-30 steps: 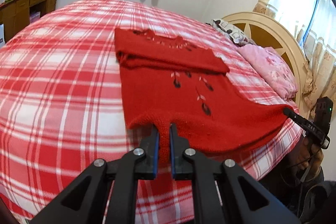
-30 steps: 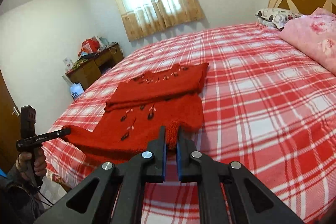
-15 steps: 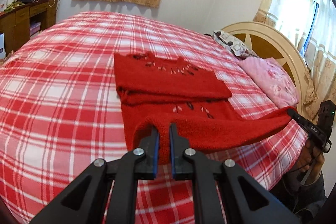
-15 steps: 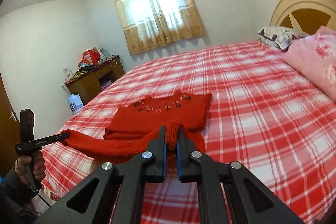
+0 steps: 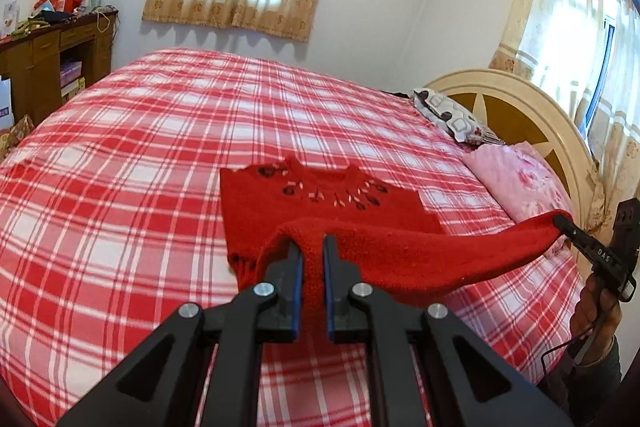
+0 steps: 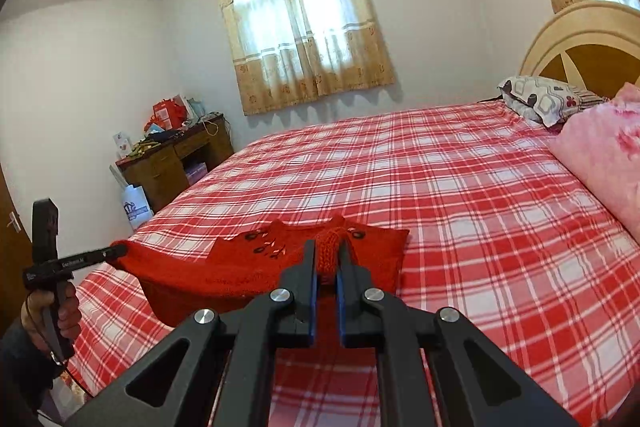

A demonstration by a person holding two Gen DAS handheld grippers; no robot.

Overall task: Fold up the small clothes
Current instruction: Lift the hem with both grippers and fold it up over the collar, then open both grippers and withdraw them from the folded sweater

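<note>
Holding a red knit sweater (image 5: 384, 247) by its bottom hem with both grippers right now, one corner each. My left gripper (image 5: 312, 251) is clamped tight on a bunched bit of hem right between its fingers, and the right gripper (image 6: 326, 255) is pinched down on the other corner the same way, knit ribbing squeezed up between the blue pads (image 6: 313, 301). The hem hangs stretched in the air between the two of them, sagging a little in the middle. Straight ahead of my jaws, the rest of the sweater lies flat on the red plaid bedspread (image 5: 140, 147), neckline end farthest from me with its dark embroidered motifs showing. Off to the right of the jaws sit a pink floral pillow (image 5: 516, 179), a grey patterned pillow (image 6: 540, 99) and the cream headboard (image 5: 520, 95). Way off left past the bed there's a cluttered wooden desk (image 6: 172, 163), and a curtained window (image 6: 304, 39) on the far wall.
</note>
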